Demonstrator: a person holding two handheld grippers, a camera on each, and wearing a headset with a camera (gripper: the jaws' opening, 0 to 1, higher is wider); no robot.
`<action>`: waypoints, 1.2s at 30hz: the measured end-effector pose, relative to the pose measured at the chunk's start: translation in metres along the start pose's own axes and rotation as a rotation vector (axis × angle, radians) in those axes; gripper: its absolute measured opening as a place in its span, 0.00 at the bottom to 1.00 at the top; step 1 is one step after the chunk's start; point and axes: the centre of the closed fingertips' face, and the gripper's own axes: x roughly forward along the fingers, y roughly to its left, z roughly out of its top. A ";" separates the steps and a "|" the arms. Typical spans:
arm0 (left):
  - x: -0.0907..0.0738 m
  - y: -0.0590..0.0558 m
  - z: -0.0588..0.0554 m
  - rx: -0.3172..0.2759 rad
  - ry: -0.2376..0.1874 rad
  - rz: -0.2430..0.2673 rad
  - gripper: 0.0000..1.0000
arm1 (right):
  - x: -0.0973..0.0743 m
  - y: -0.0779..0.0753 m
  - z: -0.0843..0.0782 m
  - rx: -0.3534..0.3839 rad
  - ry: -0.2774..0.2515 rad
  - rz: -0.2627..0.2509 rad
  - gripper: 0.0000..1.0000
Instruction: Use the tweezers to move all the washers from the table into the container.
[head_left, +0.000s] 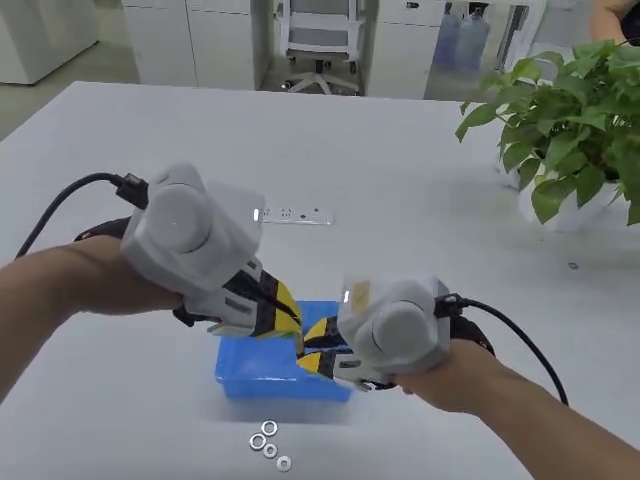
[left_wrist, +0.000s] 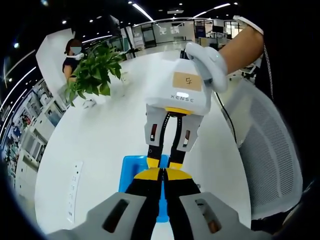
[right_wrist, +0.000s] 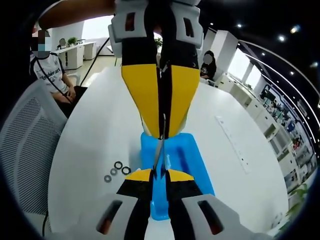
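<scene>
Two handheld grippers meet tip to tip above a blue container. In the right gripper view, the right gripper (right_wrist: 159, 176) has its yellow-tipped jaws drawn in almost completely, with the thin pointed end of the metal tweezers (right_wrist: 159, 150) running down between them. The left gripper (right_wrist: 161, 134) reaches in from the top of that view. Its jaws are clenched, with only a narrow slit between them, and the tweezers' upper part sits in that slit.

Both pairs of jaws appear to pinch the same tool. This looks like a handover or a regrip to settle the tweezers before picking begins, though which gripper carries the weight cannot be told.

Directly beneath the tool lies the container (right_wrist: 189, 156), a shallow blue tray. Holding the tweezers over it probably means a slip would land them in the tray.

Just beside the container, on the white bench (right_wrist: 90, 125), a small cluster of washers (right_wrist: 116, 170) lies close together, none yet in the tray.

In the head view, farther across the bench are a power strip (head_left: 290, 214) and a leafy potted plant (head_left: 565, 120).
</scene>
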 end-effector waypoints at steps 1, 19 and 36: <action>-0.001 -0.001 0.000 0.000 0.001 0.000 0.05 | -0.001 0.002 0.001 -0.004 0.001 0.002 0.11; 0.004 -0.033 -0.011 -0.016 0.015 -0.033 0.05 | 0.004 0.040 -0.003 -0.022 0.013 0.055 0.11; 0.016 -0.055 -0.029 -0.053 0.011 -0.063 0.05 | 0.016 0.068 -0.015 0.011 0.018 0.103 0.12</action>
